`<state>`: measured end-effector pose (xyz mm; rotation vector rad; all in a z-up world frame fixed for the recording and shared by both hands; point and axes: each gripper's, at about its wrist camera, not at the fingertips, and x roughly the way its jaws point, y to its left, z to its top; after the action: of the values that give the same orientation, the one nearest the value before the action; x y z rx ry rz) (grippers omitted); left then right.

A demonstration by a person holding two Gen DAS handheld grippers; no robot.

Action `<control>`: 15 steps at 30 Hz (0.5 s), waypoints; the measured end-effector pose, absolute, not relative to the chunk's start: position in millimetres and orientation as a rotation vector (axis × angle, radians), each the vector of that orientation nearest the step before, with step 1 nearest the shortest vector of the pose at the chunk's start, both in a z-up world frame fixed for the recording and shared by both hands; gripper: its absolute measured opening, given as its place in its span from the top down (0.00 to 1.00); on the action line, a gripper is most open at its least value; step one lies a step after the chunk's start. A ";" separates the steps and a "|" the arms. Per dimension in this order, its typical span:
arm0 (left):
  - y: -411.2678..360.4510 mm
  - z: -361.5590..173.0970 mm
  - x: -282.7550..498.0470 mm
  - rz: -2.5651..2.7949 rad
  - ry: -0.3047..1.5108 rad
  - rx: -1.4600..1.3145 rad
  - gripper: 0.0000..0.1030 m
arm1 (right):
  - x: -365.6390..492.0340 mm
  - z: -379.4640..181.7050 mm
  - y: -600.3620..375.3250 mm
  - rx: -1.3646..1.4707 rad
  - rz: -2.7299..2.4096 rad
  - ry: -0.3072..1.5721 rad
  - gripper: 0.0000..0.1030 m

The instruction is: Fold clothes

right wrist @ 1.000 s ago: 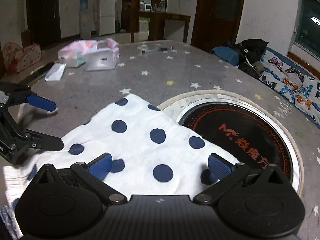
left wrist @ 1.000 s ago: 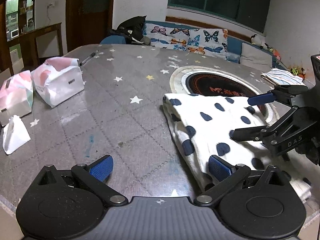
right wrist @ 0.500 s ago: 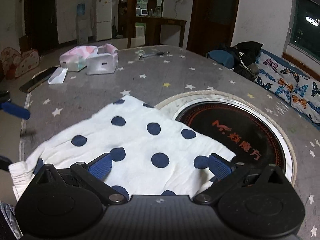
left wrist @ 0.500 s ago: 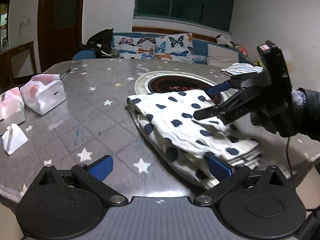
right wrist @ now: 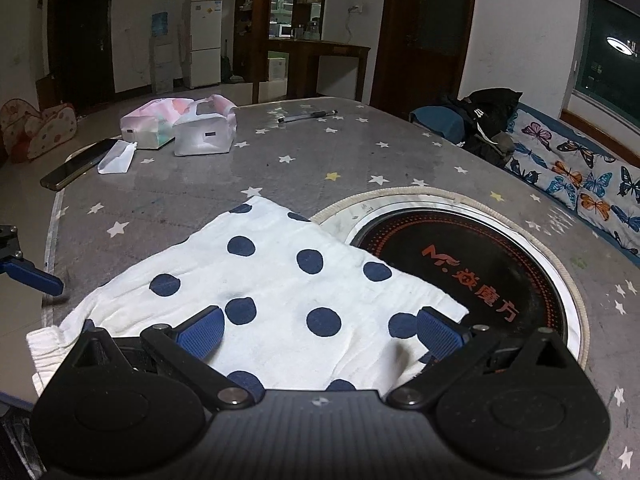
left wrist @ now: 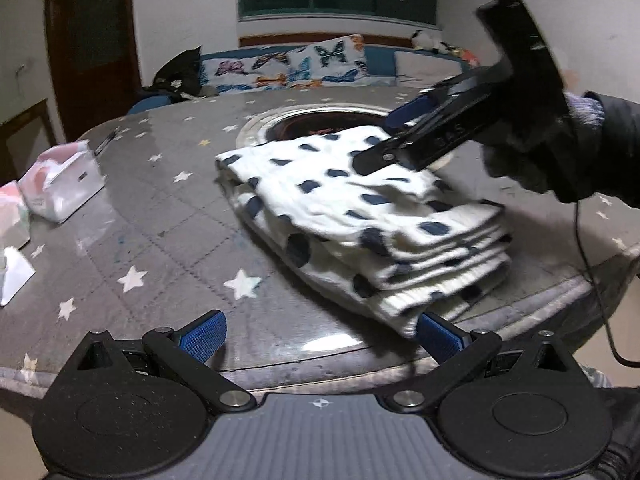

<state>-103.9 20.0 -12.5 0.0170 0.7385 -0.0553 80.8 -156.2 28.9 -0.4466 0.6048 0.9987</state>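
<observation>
the folded dotted cloth [left wrist: 360, 216] lies on the counter [left wrist: 160, 216] by the round burner [right wrist: 472, 264]. left gripper [left wrist: 320, 332] & right gripper [right wrist: 320, 330]: fingers wide apart, holding nothing, right one above the cloth.

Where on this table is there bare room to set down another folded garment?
Bare cloth lies between the polka-dot garment and the tissue packs, and beyond the round hob towards the pen. The corner with the phone is crowded.
</observation>
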 end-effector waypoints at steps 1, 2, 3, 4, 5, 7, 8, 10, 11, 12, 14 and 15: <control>23.1 -13.1 -103.5 -0.052 0.743 0.006 0.00 | 81.5 28.8 -155.9 -0.447 0.997 0.606 0.00; 25.6 -13.5 -103.6 -0.046 0.745 -0.001 0.00 | 82.1 28.4 -155.9 -0.448 0.994 0.608 0.00; 28.2 -13.9 -103.8 -0.034 0.745 0.000 0.00 | 82.7 27.9 -156.0 -0.449 0.992 0.610 0.00; 30.2 -14.3 -104.3 -0.022 0.745 0.002 0.00 | 83.2 27.8 -156.2 -0.450 0.990 0.610 0.00; 33.9 -14.9 -104.4 -0.007 0.747 -0.003 0.00 | 84.1 27.8 -156.4 -0.449 0.987 0.611 0.00; 42.9 -16.2 -103.8 0.028 0.751 -0.013 0.00 | 86.8 27.7 -156.6 -0.443 0.981 0.614 0.00; 48.2 -17.0 -102.9 0.048 0.754 -0.020 0.00 | 87.9 27.6 -156.8 -0.440 0.978 0.615 0.00; 60.6 -18.2 -99.8 0.092 0.757 -0.030 0.00 | 90.0 27.0 -157.4 -0.434 0.974 0.618 0.00; 66.8 -18.8 -98.2 0.114 0.758 -0.035 0.00 | 91.3 26.6 -157.6 -0.432 0.972 0.619 0.00; 73.0 -19.4 -96.5 0.136 0.760 -0.040 0.00 | 92.7 26.5 -158.2 -0.430 0.969 0.621 0.00; 85.9 -20.8 -91.2 0.179 0.757 -0.048 0.00 | 96.3 26.2 -159.6 -0.422 0.962 0.625 0.00; 91.6 -20.7 -87.2 0.192 0.756 -0.052 0.00 | 98.5 26.1 -160.4 -0.417 0.958 0.628 0.00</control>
<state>-87.2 91.6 -20.7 -0.0521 0.7559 0.1925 98.5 -160.4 26.1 -0.4169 0.6284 0.9580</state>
